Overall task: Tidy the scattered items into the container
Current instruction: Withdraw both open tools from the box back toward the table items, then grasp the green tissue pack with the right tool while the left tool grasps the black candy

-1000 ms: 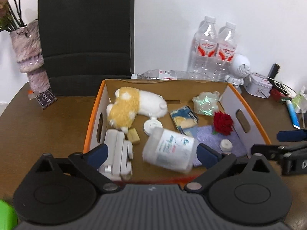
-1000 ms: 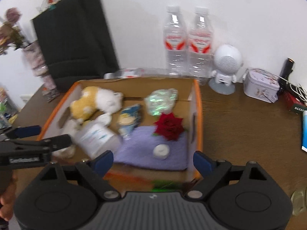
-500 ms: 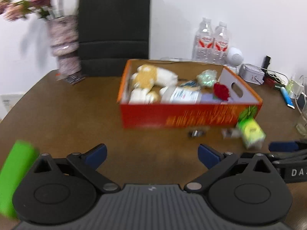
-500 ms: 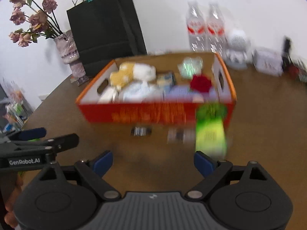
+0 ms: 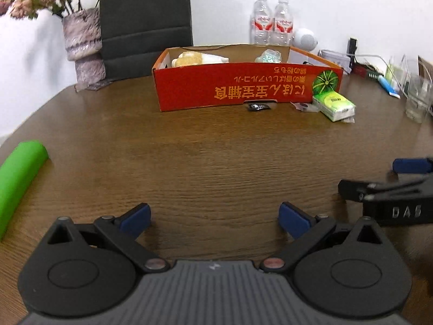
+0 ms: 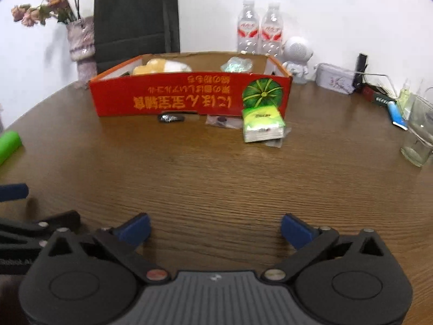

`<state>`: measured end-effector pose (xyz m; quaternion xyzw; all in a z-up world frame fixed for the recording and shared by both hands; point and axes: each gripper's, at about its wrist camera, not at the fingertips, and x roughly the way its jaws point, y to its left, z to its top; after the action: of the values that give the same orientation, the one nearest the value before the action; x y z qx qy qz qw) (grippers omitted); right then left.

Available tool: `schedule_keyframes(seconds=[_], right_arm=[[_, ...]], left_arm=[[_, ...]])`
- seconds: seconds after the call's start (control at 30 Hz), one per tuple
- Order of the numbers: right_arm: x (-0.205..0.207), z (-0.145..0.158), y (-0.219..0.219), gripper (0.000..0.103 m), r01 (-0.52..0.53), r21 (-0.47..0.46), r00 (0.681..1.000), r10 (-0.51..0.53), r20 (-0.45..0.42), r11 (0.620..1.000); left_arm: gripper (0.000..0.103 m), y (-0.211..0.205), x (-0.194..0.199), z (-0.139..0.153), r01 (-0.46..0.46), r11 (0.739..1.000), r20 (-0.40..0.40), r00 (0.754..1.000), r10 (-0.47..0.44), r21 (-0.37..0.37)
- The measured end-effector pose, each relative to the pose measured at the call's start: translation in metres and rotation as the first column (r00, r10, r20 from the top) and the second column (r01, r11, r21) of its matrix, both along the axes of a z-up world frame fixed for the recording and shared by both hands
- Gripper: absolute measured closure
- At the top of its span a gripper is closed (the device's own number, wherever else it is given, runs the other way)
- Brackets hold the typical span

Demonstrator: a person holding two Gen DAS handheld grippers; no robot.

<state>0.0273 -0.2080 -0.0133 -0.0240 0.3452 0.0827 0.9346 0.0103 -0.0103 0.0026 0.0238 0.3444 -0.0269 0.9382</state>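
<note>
Cardboard box [image 5: 243, 89] (red front wall, orange rim) stands on the brown wooden table [image 5: 216, 157], well ahead of both grippers. Inside it, a yellow-and-white plush toy [image 5: 194, 59] lies at the left and a crumpled iridescent wrapper [image 5: 268, 55] at the right. On the table, against the box's front wall: a small black packet [image 6: 171, 118], a clear sachet [image 6: 223, 121], and a green tissue pack [image 6: 262, 127] near the right corner. A green cylinder [image 5: 19, 178] lies far left. Left gripper [image 5: 213, 216]: fingers spread apart, nothing between them. Right gripper [image 6: 215, 226]: fingers likewise apart and holding nothing. Two water bottles [image 6: 261, 33] stand behind the box.
</note>
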Motion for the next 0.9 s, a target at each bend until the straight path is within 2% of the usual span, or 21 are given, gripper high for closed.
schedule_keyframes(seconds=[0.2, 0.27, 0.33, 0.4, 0.47, 0.53, 0.57, 0.6, 0.63, 0.67, 0.73, 0.8, 0.87, 0.9], right_arm=[[0.000, -0.001, 0.000, 0.000, -0.015, 0.005, 1.000, 0.015, 0.003, 1.000], [0.000, -0.001, 0.000, 0.000, -0.016, 0.006, 1.000, 0.016, 0.003, 1.000], [0.004, -0.001, -0.001, 0.000, -0.021, 0.007, 1.000, 0.021, 0.001, 1.000], [0.016, 0.001, -0.003, 0.001, -0.038, 0.007, 0.999, 0.038, -0.013, 0.999], [0.033, 0.010, -0.012, 0.014, -0.045, 0.018, 0.999, 0.045, -0.008, 0.999], [0.054, 0.023, -0.027, 0.015, -0.014, 0.040, 0.999, 0.012, 0.040, 0.999], [0.066, 0.028, -0.035, 0.015, 0.012, 0.044, 0.998, -0.014, 0.053, 0.999], [0.076, 0.031, -0.040, 0.016, 0.033, 0.048, 0.998, -0.036, 0.055, 0.998], [0.087, 0.033, -0.045, 0.016, 0.049, 0.056, 0.997, -0.052, 0.054, 0.997], [0.096, 0.035, -0.048, 0.017, 0.046, 0.062, 0.997, -0.050, 0.059, 0.997], [0.112, 0.034, -0.049, 0.019, -0.003, 0.061, 0.997, -0.002, 0.080, 0.998], [0.127, 0.029, -0.046, 0.024, -0.023, 0.028, 0.998, 0.021, 0.060, 0.999], [0.137, 0.022, -0.044, 0.033, -0.038, 0.013, 0.998, 0.037, 0.043, 0.999], [0.140, 0.018, -0.043, 0.033, -0.046, 0.020, 0.998, 0.045, 0.036, 0.999]], left_arm=[[0.000, 0.001, 0.002, -0.001, 0.003, 1.000, -0.002, 1.000, -0.003, -0.005], [0.000, 0.002, 0.008, 0.000, 0.039, 0.999, -0.005, 0.999, -0.039, -0.003], [0.000, 0.000, 0.027, 0.010, 0.077, 0.996, 0.019, 0.997, -0.078, 0.040], [0.000, 0.001, 0.057, 0.022, 0.076, 0.996, 0.050, 0.996, -0.079, 0.049], [0.003, 0.000, 0.089, 0.034, 0.092, 0.996, 0.069, 0.993, -0.092, 0.008], [0.010, -0.007, 0.117, 0.039, 0.151, 0.988, 0.090, 0.985, -0.148, -0.029], [0.011, -0.014, 0.129, 0.039, 0.186, 0.982, 0.091, 0.979, -0.183, -0.022], [0.017, -0.021, 0.140, 0.036, 0.218, 0.976, 0.089, 0.972, -0.217, 0.004], [0.029, -0.028, 0.148, 0.033, 0.240, 0.970, 0.084, 0.966, -0.243, 0.039], [0.035, -0.033, 0.155, 0.029, 0.264, 0.962, 0.080, 0.960, -0.269, 0.067], [0.049, -0.040, 0.165, 0.022, 0.312, 0.947, 0.070, 0.946, -0.317, 0.071], [0.052, -0.044, 0.170, 0.017, 0.369, 0.928, 0.068, 0.926, -0.372, 0.052], [0.058, -0.050, 0.174, 0.010, 0.401, 0.913, 0.054, 0.913, -0.405, 0.078], [0.065, -0.053, 0.176, 0.006, 0.411, 0.907, 0.040, 0.908, -0.416, 0.093]])
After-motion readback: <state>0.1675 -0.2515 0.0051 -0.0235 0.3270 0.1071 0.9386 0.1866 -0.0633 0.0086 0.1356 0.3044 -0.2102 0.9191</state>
